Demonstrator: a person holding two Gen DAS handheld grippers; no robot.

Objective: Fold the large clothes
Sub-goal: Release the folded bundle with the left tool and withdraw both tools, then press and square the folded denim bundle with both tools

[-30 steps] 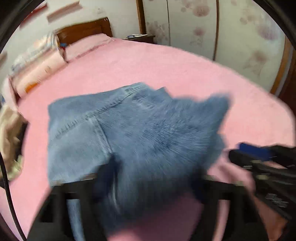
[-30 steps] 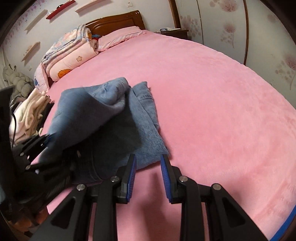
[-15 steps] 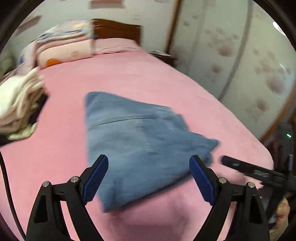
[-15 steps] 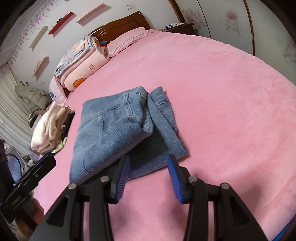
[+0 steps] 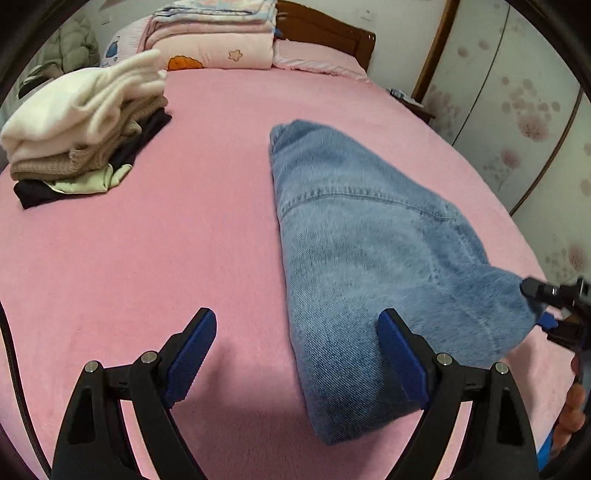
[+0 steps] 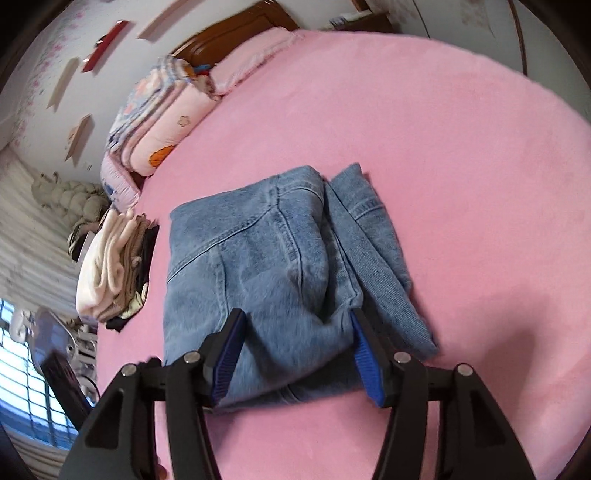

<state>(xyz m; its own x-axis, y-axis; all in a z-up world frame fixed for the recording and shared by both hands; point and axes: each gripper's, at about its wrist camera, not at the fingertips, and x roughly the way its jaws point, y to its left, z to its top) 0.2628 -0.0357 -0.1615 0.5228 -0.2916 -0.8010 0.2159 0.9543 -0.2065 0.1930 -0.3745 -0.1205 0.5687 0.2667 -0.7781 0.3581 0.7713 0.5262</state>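
Observation:
Folded blue jeans (image 5: pixel 369 258) lie on the pink bed (image 5: pixel 147 258); they also show in the right wrist view (image 6: pixel 280 266). My left gripper (image 5: pixel 295 354) is open and empty; its right finger (image 5: pixel 400 354) is beside the jeans' near edge. My right gripper (image 6: pixel 295 354) is open, its two fingers straddling the near edge of the jeans. It also shows at the right edge of the left wrist view (image 5: pixel 554 306), against the jeans' corner.
A stack of folded clothes (image 5: pixel 81 122) sits at the bed's left side, also visible in the right wrist view (image 6: pixel 114 269). Folded quilts (image 5: pixel 214 33) and a wooden headboard (image 5: pixel 325 29) are at the far end. Wardrobe doors (image 5: pixel 517 110) stand to the right.
The left gripper let go of the jeans, opened wide and swung left. The jeans dropped flat, folded over. The right gripper opened wider and moved onto the jeans' near edge.

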